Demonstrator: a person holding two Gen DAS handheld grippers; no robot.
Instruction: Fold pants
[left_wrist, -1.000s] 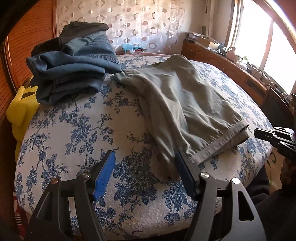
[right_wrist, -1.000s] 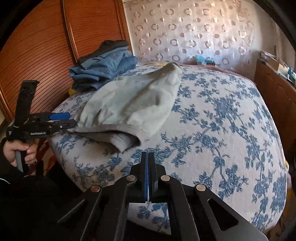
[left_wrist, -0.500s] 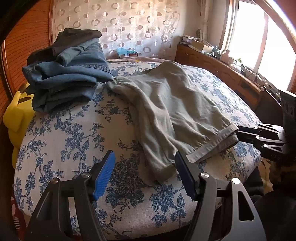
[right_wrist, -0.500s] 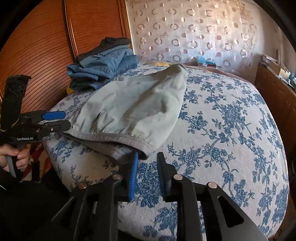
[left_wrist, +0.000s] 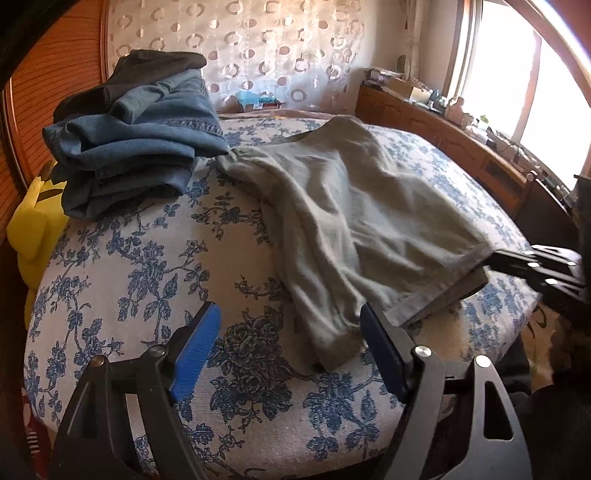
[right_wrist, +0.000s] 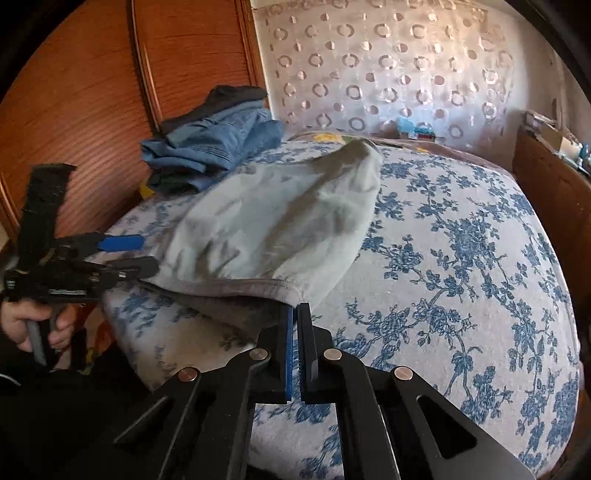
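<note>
**Pants half-folded on the bed, hem end being taken up**

Pants (left_wrist: 354, 221), grey-green, spread across the floral bed (left_wrist: 147, 280), running from upper centre of the left wrist frame down to lower right. Appear already doubled lengthwise, one leg over the other, two hem layers showing at lower right. Judged as the first fold done, the crosswise folds not yet made.

Right claw (right_wrist: 295, 332) nearly closed at lower centre of its own frame, right at the corner of the hem; seems to pinch the cloth edge, though only a sliver of fabric shows between the pads, so not certain. Left claw (left_wrist: 291, 350) spread wide at the bottom of its frame, gripping nothing, the near hem corner lying between and just beyond its blue pads (left_wrist: 195, 343).

Likely remaining: closing the left claw on its corner, carrying the hem end up toward the waistband, perhaps one more fold, then smoothing.

No containers in sight. Only a stack of folded jeans (left_wrist: 136, 147) at upper left, with a dark garment on top, just touching the waistband end of the pants.
</note>
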